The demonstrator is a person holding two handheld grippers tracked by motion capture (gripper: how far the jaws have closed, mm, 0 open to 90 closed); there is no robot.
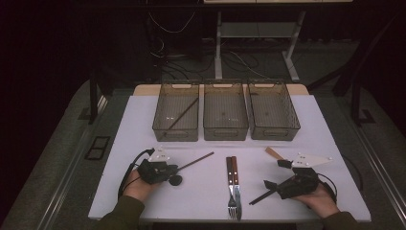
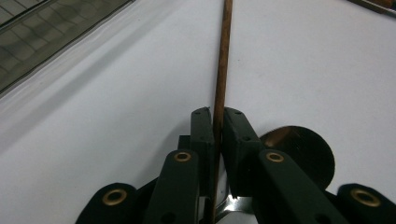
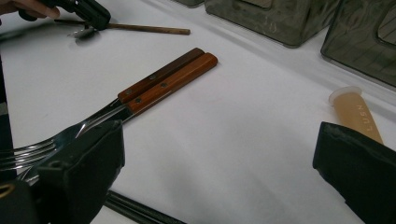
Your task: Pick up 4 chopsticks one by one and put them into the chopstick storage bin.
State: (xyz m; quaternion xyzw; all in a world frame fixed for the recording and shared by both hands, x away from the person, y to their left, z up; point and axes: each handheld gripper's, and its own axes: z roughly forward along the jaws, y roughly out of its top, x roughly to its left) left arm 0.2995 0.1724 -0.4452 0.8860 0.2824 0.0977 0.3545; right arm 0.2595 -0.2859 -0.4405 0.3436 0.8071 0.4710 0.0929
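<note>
The left gripper [image 1: 168,171] had its fingers [image 2: 204,135] clamped on the thin brown wooden handle of a long spoon [image 2: 223,60], which lay on the white table [image 1: 143,124], its long axis running straight ahead from the grip toward the three smoky plastic bins [image 1: 225,117]. The right gripper [image 1: 275,176] rested wide open and empty, well apart, beside two wood-handled forks [image 1: 233,184].

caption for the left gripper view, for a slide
Left tool shut on the thin wooden handle of a long spoon lying on the white table, its metal bowl beside the jaws.
</note>
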